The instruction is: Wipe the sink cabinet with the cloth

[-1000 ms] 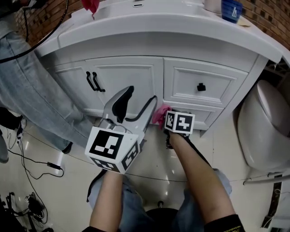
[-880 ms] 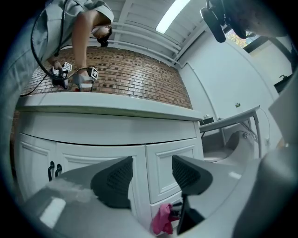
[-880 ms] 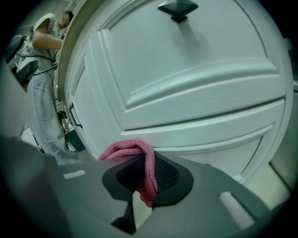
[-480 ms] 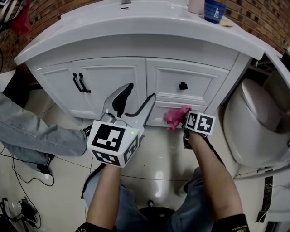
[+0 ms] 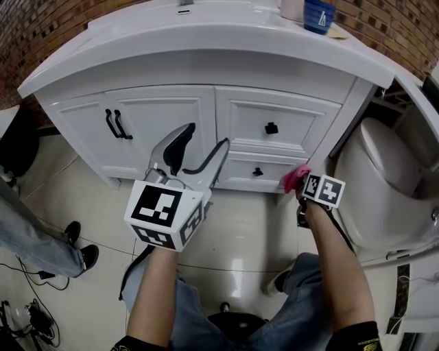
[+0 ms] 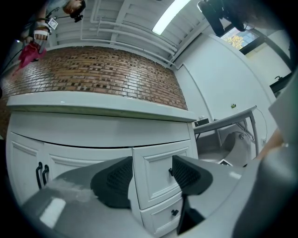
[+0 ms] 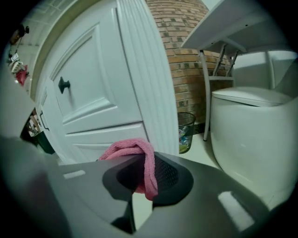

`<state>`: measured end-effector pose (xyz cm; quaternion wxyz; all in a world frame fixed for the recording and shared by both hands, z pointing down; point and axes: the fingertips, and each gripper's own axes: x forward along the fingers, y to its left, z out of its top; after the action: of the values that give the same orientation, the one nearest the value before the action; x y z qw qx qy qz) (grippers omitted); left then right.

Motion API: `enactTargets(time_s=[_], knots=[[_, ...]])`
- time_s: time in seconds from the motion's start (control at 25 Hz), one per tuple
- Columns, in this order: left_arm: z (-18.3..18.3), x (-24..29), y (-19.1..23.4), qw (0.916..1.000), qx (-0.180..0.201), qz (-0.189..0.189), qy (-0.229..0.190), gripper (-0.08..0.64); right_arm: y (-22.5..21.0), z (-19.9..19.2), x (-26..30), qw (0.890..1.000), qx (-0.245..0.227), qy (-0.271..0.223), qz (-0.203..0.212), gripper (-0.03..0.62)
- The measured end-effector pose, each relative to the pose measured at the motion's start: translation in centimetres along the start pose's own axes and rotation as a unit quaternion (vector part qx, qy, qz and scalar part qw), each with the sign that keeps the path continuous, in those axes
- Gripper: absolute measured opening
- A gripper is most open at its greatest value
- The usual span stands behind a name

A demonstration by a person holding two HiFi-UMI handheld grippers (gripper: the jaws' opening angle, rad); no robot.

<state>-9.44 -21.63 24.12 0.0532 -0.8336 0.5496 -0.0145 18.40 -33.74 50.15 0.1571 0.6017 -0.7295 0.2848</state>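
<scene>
The white sink cabinet (image 5: 171, 113) stands ahead, with two doors on the left and two drawers (image 5: 278, 123) on the right. A pink cloth (image 5: 296, 177) is pinched in my right gripper (image 5: 302, 184), low at the cabinet's right corner post (image 7: 149, 83); the cloth (image 7: 139, 155) hangs between the shut jaws, close to the lower drawer (image 7: 107, 137). My left gripper (image 5: 195, 151) is held in front of the cabinet's middle, apart from it, jaws open and empty; its fingers (image 6: 116, 179) frame the upper drawer (image 6: 158, 176).
A white toilet (image 5: 374, 185) stands right of the cabinet, close to my right arm. A small bin (image 7: 185, 131) sits between the toilet and the cabinet. A blue bottle (image 5: 319, 15) is on the countertop. A person's legs and shoes (image 5: 75, 247) are at the left, with cables on the floor.
My right gripper has slid the pink cloth rightward along the lower drawer to the cabinet's right corner. The left gripper stayed almost still. The bystander's legs moved further left.
</scene>
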Motion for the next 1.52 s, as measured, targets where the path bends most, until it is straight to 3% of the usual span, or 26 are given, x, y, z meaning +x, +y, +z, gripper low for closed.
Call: enactTargets(time_s=[0.24, 0.48, 0.76, 0.96, 1.2, 1.36, 1.52], knots=[[0.0, -0.3, 0.6, 1.0, -0.002, 0.007, -0.002, 0.273, 10.1, -4.4, 2.3, 0.991, -0.067, 0.053, 0.1, 0.044], [-0.4, -1.2, 2.1, 0.9996, -0.014, 0.025, 0.002, 0.273, 24.3, -7.9, 4.0, 0.974, -0.085, 0.064, 0.201, 0.044], [-1.0, -2.0, 3.5, 0.9991, -0.01, 0.039, 0.017, 0.273, 31.6, -10.5, 6.3, 0.969, -0.054, 0.083, 0.227, 0.044], [-1.5, -1.7, 4.6, 0.9989, -0.003, 0.041, 0.022, 0.273, 31.5, -11.0, 7.9, 0.973, -0.062, 0.083, 0.207, 0.044], [-2.3, 0.4, 4.4, 0.9992, 0.008, 0.027, 0.028, 0.273, 25.5, -10.3, 8.9, 0.98, -0.118, 0.075, 0.138, 0.044], [-2.5, 1.6, 4.4, 0.999, 0.023, 0.019, 0.032, 0.276, 20.2, -9.7, 8.9, 0.988, -0.09, 0.072, 0.104, 0.044], [-2.3, 2.1, 5.4, 0.9994, 0.009, 0.026, 0.022, 0.276, 15.0, -8.8, 8.5, 0.992, -0.078, 0.07, 0.075, 0.044]])
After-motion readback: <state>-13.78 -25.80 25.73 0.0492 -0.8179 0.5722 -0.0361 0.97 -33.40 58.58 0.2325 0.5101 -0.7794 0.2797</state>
